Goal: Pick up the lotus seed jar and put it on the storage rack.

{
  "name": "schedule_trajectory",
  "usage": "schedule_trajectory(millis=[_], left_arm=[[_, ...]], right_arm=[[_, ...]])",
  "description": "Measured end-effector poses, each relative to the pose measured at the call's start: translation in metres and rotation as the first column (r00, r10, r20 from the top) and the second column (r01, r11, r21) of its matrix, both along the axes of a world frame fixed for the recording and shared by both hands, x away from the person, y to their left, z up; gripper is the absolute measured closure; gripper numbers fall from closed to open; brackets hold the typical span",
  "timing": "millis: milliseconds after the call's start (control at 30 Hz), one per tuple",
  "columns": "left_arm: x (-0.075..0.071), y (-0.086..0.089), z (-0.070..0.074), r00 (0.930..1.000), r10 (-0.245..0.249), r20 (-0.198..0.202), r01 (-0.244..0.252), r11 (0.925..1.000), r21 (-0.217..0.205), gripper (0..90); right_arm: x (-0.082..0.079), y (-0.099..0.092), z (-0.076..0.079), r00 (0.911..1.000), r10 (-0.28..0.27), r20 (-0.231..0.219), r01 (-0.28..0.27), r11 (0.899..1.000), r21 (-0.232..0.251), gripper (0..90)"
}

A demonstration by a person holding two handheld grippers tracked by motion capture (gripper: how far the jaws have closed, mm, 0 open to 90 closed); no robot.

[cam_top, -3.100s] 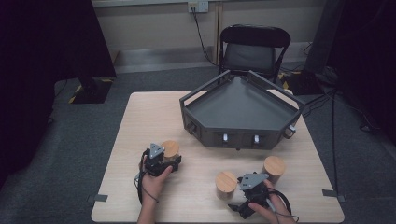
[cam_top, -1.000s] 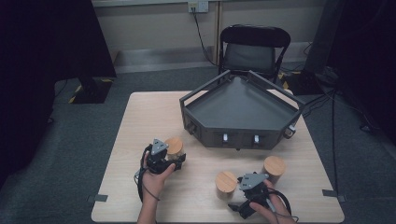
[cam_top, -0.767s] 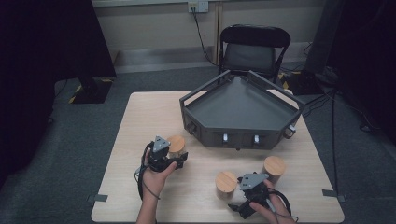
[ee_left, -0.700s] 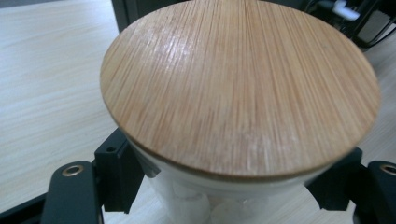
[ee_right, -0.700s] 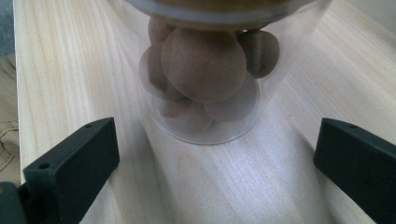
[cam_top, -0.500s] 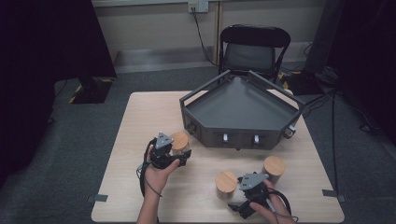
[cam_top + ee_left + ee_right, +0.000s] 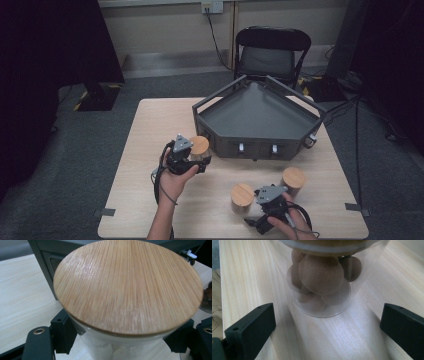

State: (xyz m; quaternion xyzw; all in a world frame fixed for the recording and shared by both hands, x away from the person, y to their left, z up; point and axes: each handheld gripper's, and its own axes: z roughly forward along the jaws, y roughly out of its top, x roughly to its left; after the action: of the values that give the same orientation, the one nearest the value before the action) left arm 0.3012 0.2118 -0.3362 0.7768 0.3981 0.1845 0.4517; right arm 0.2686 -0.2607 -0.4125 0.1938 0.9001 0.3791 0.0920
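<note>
High view: left gripper (image 7: 199, 159) holds a glass jar with bamboo lid (image 7: 199, 149), jaws clamped on the jar body, just in front of the grey tray (image 7: 260, 116) near its left front corner; whether the jar is off the bench (image 7: 150, 130) or resting on it, can't tell. Left gripper view: bamboo lid (image 7: 127, 286) close up, black jaws pressed on both sides of the glass below it, white pieces inside the jar, tray wall right behind. Right gripper (image 7: 267, 199) rests low at the bench's front edge, between two other lidded jars: one (image 7: 242, 198) to its left, one (image 7: 294, 181) up and to its right. Right gripper view: jaws spread wide, nothing between the pads, clear jar with brown round balls (image 7: 322, 277) standing upright on the bench just ahead of the jaws, not touched. Black folding chair (image 7: 270, 50) behind the bench.
</note>
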Motion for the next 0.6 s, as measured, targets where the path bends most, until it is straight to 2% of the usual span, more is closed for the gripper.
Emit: schedule_trajectory(millis=[167, 300, 600], left_arm=[[0.005, -0.007, 0.011, 0.9998, -0.016, 0.008, 0.016, 0.9997, 0.019, 25.8], [0.009, -0.011, 0.018, 0.9996, -0.027, 0.007, 0.027, 0.9996, 0.011, 25.8], [0.016, -0.018, 0.031, 0.9986, -0.051, 0.015, 0.050, 0.9984, 0.025, 25.8]], right_arm=[[0.000, 0.000, 0.000, 1.0000, 0.000, 0.000, 0.000, 1.000, 0.000, 0.0], [0.000, 0.000, 0.000, 1.0000, 0.000, 0.000, 0.000, 1.000, 0.000, 0.0], [0.000, 0.000, 0.000, 1.0000, 0.000, -0.001, 0.000, 1.000, 0.000, 0.0]])
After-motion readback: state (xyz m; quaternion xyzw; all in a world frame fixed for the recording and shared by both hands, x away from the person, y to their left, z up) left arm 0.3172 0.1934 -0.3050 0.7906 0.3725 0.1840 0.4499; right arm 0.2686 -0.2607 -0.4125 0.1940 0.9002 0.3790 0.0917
